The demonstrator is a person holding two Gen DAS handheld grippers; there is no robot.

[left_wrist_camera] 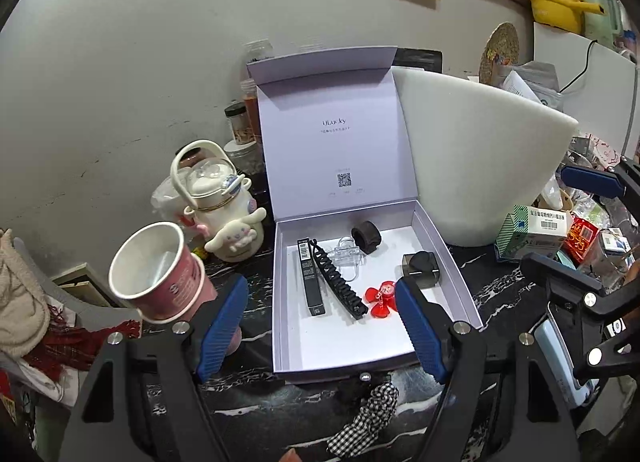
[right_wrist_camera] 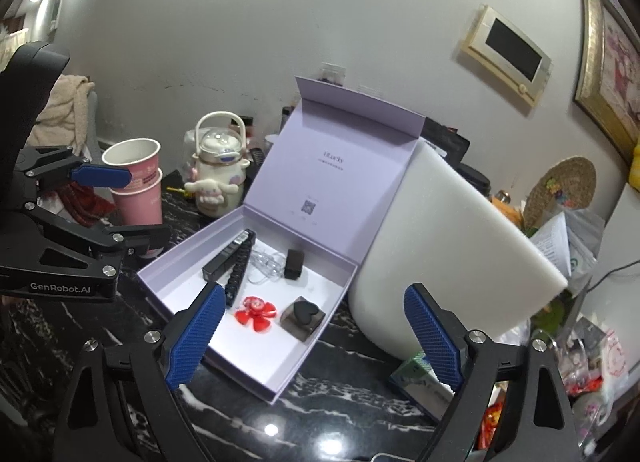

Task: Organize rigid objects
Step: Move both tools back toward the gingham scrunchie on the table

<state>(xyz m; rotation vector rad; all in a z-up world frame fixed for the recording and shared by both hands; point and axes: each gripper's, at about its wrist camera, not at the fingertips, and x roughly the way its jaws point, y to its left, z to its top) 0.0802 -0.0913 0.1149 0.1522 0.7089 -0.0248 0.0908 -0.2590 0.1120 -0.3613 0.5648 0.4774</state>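
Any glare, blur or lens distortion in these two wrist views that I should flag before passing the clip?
Left wrist view: strong fisheye bending, dark vignette in the corners; the lavender box and its contents are sharp, evenly lit. Right wrist view: same barrel distortion; a bright lamp reflection glares on the marble tabletop, and ceiling lights flare at the upper left. No motion blur in either.
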